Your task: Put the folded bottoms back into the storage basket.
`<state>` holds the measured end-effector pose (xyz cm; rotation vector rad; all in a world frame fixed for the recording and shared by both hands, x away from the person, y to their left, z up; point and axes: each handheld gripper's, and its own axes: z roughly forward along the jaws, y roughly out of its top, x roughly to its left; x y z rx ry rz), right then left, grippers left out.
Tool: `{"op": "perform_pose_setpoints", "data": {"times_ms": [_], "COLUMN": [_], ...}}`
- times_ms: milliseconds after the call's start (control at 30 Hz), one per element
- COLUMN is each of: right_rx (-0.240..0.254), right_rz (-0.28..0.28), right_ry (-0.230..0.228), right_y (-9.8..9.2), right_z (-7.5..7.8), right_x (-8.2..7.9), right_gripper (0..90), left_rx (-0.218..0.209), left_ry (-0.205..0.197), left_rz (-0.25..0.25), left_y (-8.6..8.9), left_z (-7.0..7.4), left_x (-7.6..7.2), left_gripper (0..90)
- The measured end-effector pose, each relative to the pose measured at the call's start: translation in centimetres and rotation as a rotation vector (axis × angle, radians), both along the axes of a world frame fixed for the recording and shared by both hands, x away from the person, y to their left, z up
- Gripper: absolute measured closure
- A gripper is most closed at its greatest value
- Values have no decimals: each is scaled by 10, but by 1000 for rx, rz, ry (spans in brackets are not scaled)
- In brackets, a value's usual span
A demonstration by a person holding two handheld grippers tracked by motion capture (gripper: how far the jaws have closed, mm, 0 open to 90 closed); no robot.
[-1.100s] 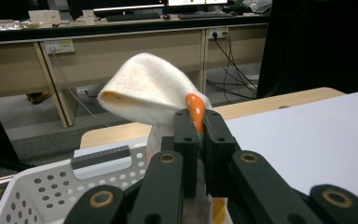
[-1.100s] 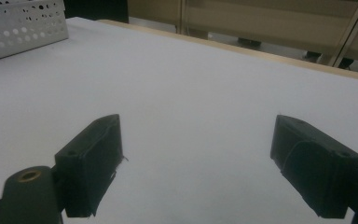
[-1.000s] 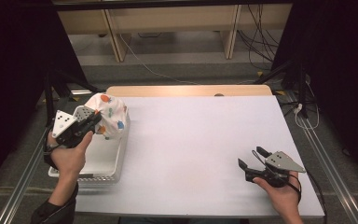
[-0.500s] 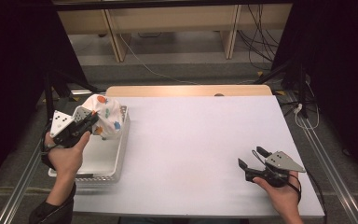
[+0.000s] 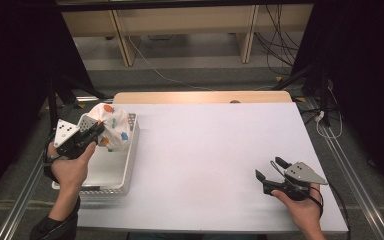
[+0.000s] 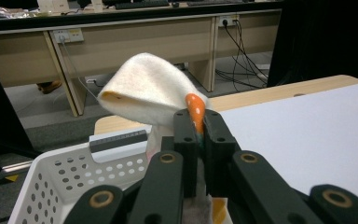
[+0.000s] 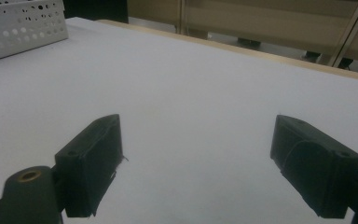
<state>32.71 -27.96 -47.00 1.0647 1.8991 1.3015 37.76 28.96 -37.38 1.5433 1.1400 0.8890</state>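
A white cloth [image 5: 111,125] with orange and blue spots hangs above the far end of a white perforated basket [image 5: 111,172] at the table's left edge. My left gripper [image 5: 100,129] is shut on the cloth. In the left gripper view the two jaws are pressed together on the cloth [image 6: 144,91], which bulges up over the left gripper [image 6: 197,122], with the basket [image 6: 60,179] below. My right gripper [image 5: 270,169] rests low over the white table [image 5: 205,150] at the front right, jaws wide apart. In the right gripper view the right gripper [image 7: 196,149] holds nothing between its jaws.
The white table surface [image 7: 191,74] stretches between the two hands. A wooden strip [image 5: 200,96] edges the far side of the table. Metal rails run along both sides, and desks with cables [image 5: 275,45] stand beyond.
The cloth in my left gripper has shifted slightly over the basket's far end. The right hand has kept still.
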Motion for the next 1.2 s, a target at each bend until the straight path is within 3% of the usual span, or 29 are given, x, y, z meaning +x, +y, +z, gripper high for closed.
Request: {"op": "perform_pose_setpoints", "data": {"times_ms": [1200], "right_rx": [-5], "right_rz": [-1], "right_ry": [5], "right_y": [-1], "right_z": [1], "right_x": [-1], "right_gripper": [173], "left_rx": [37], "left_ry": [67], "left_rz": [6], "left_y": [1], "left_z": [-15], "left_x": [9], "left_gripper": [848]}}
